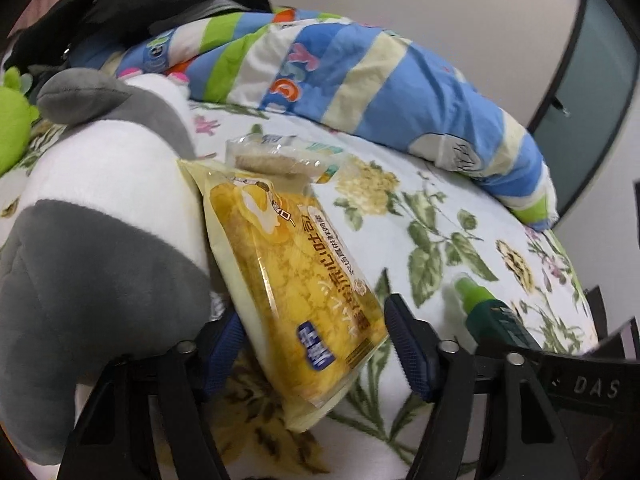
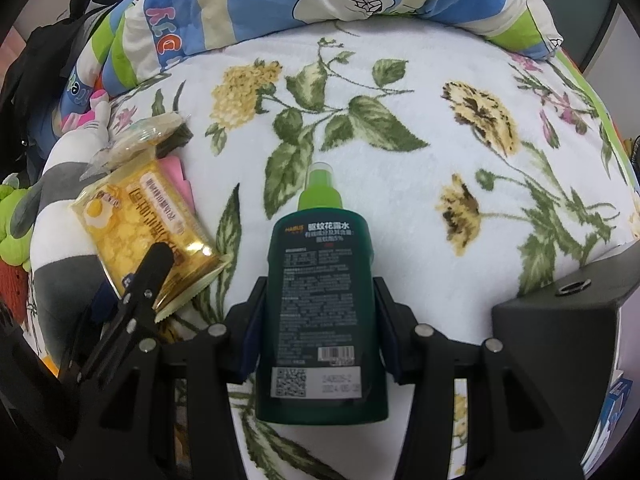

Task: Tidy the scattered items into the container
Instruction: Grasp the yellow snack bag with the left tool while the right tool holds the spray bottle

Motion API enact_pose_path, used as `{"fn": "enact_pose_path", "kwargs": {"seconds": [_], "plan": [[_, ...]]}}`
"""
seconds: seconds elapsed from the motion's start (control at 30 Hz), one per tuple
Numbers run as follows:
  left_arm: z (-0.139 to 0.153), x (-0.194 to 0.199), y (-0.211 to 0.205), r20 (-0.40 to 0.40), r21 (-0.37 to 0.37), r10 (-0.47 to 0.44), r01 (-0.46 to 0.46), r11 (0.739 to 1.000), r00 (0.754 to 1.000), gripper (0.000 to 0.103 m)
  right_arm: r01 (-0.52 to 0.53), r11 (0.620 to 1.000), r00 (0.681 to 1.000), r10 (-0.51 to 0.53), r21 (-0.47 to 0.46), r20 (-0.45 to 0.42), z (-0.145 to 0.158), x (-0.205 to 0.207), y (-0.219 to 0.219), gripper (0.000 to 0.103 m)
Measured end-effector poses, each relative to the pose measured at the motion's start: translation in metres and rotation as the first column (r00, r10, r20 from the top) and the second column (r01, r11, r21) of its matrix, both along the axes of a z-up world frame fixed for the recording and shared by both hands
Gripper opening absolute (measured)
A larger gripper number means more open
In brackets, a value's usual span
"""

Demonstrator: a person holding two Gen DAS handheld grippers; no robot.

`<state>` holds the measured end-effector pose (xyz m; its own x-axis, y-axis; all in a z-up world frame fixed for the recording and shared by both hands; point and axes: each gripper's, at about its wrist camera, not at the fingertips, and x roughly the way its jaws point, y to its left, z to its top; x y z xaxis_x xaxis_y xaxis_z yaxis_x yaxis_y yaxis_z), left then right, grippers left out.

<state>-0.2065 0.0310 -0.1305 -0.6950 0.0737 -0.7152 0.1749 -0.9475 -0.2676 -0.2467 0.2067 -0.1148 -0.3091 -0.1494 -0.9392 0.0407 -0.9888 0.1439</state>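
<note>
A yellow snack packet [image 1: 292,280] lies on the floral bedspread, leaning on a plush panda [image 1: 100,208]. My left gripper [image 1: 316,344] is open with the packet's near end between its fingers, not clamped. The packet also shows in the right wrist view [image 2: 148,232]. A dark green spray bottle [image 2: 322,308] with a light green cap lies between the fingers of my right gripper [image 2: 320,324], which are close on its sides. The bottle also shows in the left wrist view [image 1: 492,312]. A clear wrapped cracker pack [image 1: 280,156] lies behind the yellow packet.
A striped blue, green and white quilt [image 1: 360,84] is bunched along the far side of the bed. Black clothing [image 1: 132,0] lies at the back left, a green plush [image 1: 12,128] at the left edge. A pink item [image 2: 176,176] lies under the packet. The bedspread [image 2: 440,160] spreads right.
</note>
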Motion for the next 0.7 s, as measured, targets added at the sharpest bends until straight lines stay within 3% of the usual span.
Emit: {"fn": "enact_pose_path", "kwargs": {"seconds": [0.03,0.17,0.7], "plan": [[-0.002,-0.001,0.002,0.010,-0.007,-0.028,0.028,1.000,1.000,0.044,-0.001,1.000,1.000,0.001,-0.001,0.000,0.000,0.000,0.000,0.049],[-0.002,-0.002,0.002,0.007,0.000,-0.044,0.044,0.999,0.999,0.036,-0.001,1.000,1.000,0.001,-0.004,-0.001,0.000,0.000,0.000,0.049],[0.020,0.018,0.014,-0.016,-0.050,-0.099,0.098,0.994,0.995,0.029,-0.002,1.000,1.000,0.001,-0.020,-0.027,0.018,0.012,0.002,0.049]]}}
